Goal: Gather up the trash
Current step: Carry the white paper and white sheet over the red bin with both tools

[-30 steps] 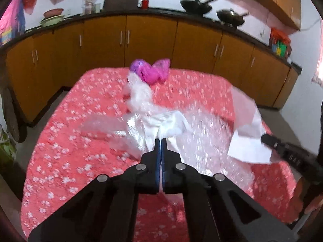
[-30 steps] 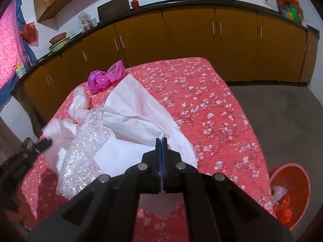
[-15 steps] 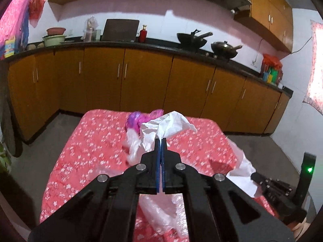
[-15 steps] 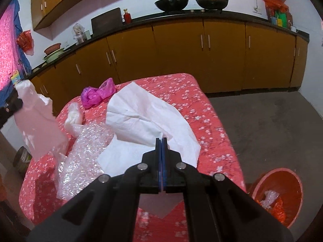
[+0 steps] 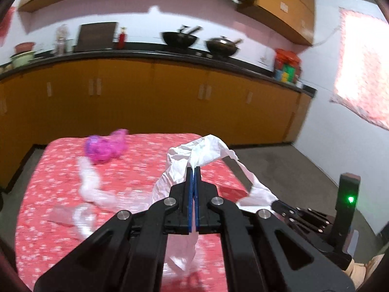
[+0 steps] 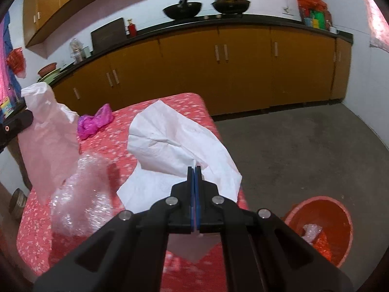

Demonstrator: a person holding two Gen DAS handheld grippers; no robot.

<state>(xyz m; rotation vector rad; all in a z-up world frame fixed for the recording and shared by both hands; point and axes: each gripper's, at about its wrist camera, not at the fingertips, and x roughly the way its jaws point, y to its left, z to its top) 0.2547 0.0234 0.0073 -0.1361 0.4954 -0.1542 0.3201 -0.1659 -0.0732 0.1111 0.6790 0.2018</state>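
two tools, each clamped on its own piece of trash above the table point(image 6: 218, 131).

left tool point(image 5: 193, 170) grips a white plastic bag point(image 5: 206, 148), right tool point(image 6: 194, 170) a white paper sheet point(image 6: 170, 138); next, probably carry both to the orange bin point(image 6: 323, 221) and release.

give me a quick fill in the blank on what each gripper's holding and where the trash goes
1. The left gripper is shut on a white plastic ____.
2. The right gripper is shut on a white ____ sheet.
3. The bin on the floor is ____ in colour.
4. The magenta bag lies on the ____.

Missing words: bag; paper; orange; table
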